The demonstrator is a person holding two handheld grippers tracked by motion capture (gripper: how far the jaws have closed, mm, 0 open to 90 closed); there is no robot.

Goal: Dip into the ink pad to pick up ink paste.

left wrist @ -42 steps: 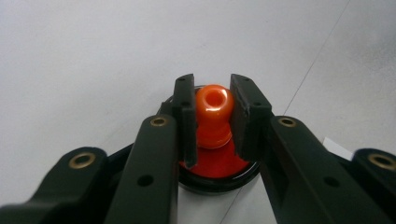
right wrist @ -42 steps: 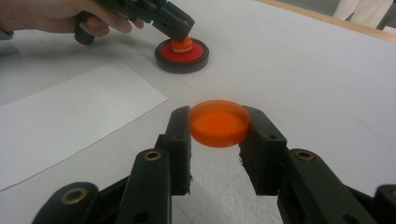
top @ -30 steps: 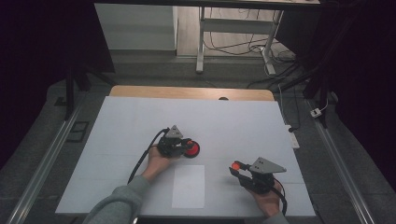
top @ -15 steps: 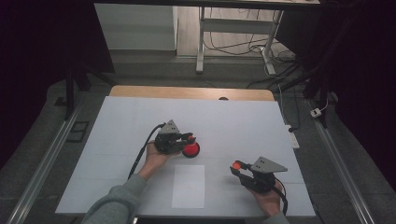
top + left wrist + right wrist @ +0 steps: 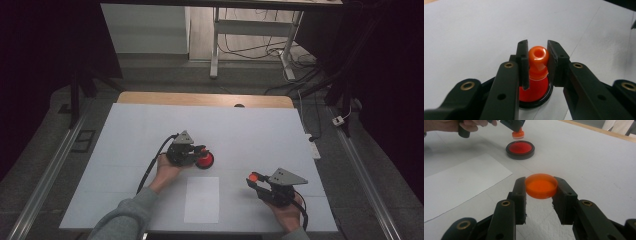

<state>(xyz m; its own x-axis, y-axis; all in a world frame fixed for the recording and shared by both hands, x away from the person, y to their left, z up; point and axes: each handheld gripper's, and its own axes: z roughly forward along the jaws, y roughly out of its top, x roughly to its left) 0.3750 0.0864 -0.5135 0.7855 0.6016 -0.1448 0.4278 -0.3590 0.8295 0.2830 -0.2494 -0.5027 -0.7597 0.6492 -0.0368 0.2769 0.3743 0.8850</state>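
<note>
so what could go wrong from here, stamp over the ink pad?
1. The left gripper pinches only the stamp at its rounded knob; pressing down may make it tilt or slip.
2. The ink pad sits loose on the table; an off-centre press may shove it.
3. The right gripper holds the orange lid by its rim, so it may pop out.

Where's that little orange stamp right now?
The orange stamp is clamped in the left gripper, just above the open red ink pad near the table's middle, beyond the white sheet of paper.
</note>
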